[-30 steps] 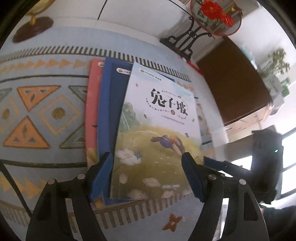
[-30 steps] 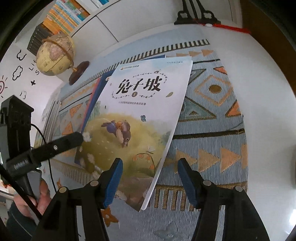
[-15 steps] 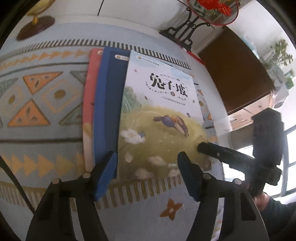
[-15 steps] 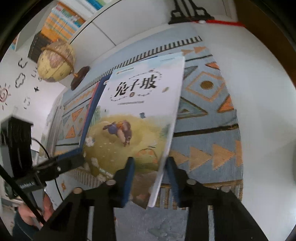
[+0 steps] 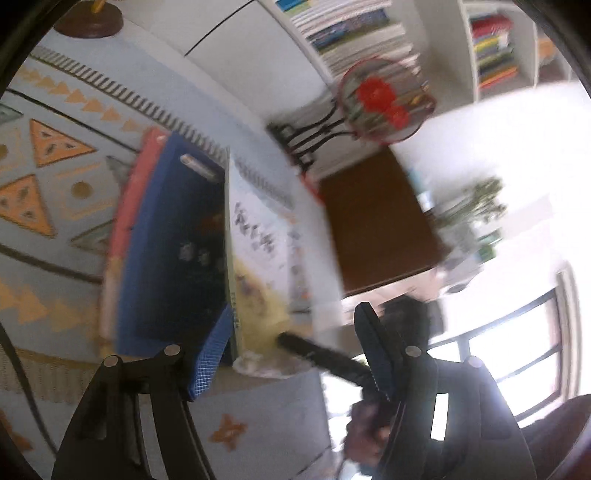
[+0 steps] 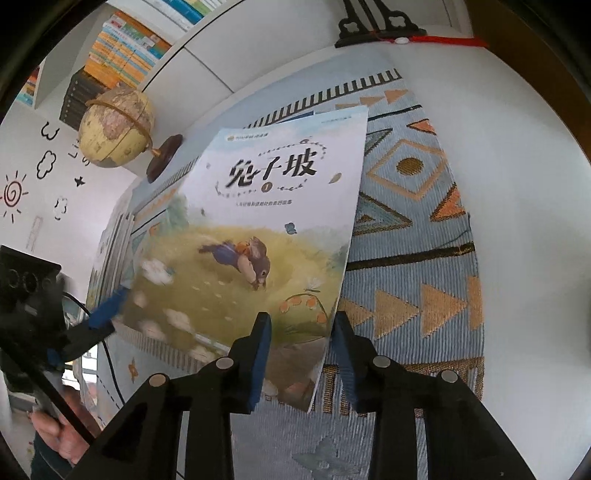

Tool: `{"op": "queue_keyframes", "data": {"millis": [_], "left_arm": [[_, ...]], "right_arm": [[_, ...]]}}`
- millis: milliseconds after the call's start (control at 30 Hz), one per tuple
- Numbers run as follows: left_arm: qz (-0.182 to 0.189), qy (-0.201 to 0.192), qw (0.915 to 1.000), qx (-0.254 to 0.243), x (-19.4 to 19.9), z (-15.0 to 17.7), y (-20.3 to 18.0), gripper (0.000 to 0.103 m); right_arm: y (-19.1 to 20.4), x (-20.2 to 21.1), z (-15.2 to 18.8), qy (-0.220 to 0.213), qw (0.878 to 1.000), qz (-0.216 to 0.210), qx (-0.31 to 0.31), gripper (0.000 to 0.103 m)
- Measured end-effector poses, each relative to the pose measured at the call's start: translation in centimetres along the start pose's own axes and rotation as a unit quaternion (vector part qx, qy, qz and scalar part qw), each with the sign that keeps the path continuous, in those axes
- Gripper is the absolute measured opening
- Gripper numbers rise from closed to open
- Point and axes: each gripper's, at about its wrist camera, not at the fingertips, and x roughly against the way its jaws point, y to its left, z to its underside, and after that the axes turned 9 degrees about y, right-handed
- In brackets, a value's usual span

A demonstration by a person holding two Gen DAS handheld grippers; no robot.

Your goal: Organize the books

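The rabbit picture book (image 6: 258, 221) is tilted up off a stack, its right edge raised. Its lower right corner sits between the jaws of my right gripper (image 6: 301, 317), which hold it while opening slightly. In the blurred left wrist view the same book (image 5: 258, 236) shows almost edge-on above a dark blue book (image 5: 173, 240) and a pink book (image 5: 129, 210). My left gripper (image 5: 291, 325) is open, its left finger (image 5: 210, 358) by the book's lower spine corner. The right gripper's black finger (image 5: 321, 354) touches the book's near edge.
The books lie on a blue patterned cloth (image 6: 406, 258) over a white desk. A globe (image 6: 114, 129) stands at the back left, a red round ornament on a black stand (image 5: 384, 99) at the back. Bookshelves (image 5: 351, 33) rise behind; a brown cabinet (image 5: 373, 221) stands beside the desk.
My right gripper closed on the rabbit book's lower right corner and lifted that side. The left gripper's jaws narrowed a little, and its view swung up and rolled, now blurred.
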Motion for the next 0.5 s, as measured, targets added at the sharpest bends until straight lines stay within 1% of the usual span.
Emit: {"op": "queue_keyframes", "data": {"millis": [33, 67, 100, 200, 300, 333, 367, 400, 433, 467, 500], "left_arm": [[0.001, 0.0, 0.9999, 0.011, -0.5, -0.1, 0.5, 0.065], [-0.009, -0.002, 0.9998, 0.019, -1.0, -0.3, 1.0, 0.065], [-0.026, 0.011, 0.9991, 0.032, -2.1, -0.5, 2.0, 0.065], [-0.035, 0.054, 0.9957, 0.067, -5.4, -0.2, 3.3, 0.065], [-0.039, 0.058, 0.9968, 0.04, -6.8, 0.3, 1.8, 0.065], [-0.039, 0.057, 0.9969, 0.038, -7.0, 0.2, 1.4, 0.065], [-0.034, 0.056, 0.9968, 0.046, -7.0, 0.0, 1.5, 0.065], [-0.016, 0.059, 0.9958, 0.069, -7.1, -0.2, 1.7, 0.065], [0.004, 0.058, 0.995, 0.082, -7.0, -0.3, 1.8, 0.065], [0.021, 0.055, 0.9944, 0.088, -6.9, -0.1, 1.5, 0.065], [0.032, 0.052, 0.9942, 0.089, -6.6, -0.3, 1.1, 0.065]], "right_arm": [[0.0, 0.0, 0.0, 0.0, 1.0, 0.0, -0.001, 0.034], [-0.1, 0.0, 0.0, 0.0, 1.0, -0.002, -0.003, 0.034], [-0.1, 0.0, 0.1, 0.0, 1.0, -0.003, -0.004, 0.034], [0.0, 0.0, 0.0, 0.002, 1.0, -0.001, 0.0, 0.034], [0.1, -0.1, -0.1, 0.003, 1.0, 0.002, 0.005, 0.034], [0.0, -0.1, -0.1, 0.004, 1.0, -0.001, 0.006, 0.034], [-0.1, -0.1, -0.2, 0.005, 1.0, -0.007, 0.004, 0.035], [-0.3, -0.1, -0.3, 0.008, 1.0, -0.013, -0.001, 0.037], [-0.6, -0.1, -0.3, 0.016, 0.999, -0.028, -0.01, 0.047], [-1.0, 0.0, -0.3, 0.03, 0.998, -0.055, -0.026, 0.053], [-1.2, 0.1, -0.3, 0.041, 0.996, -0.071, -0.037, 0.057]]}}
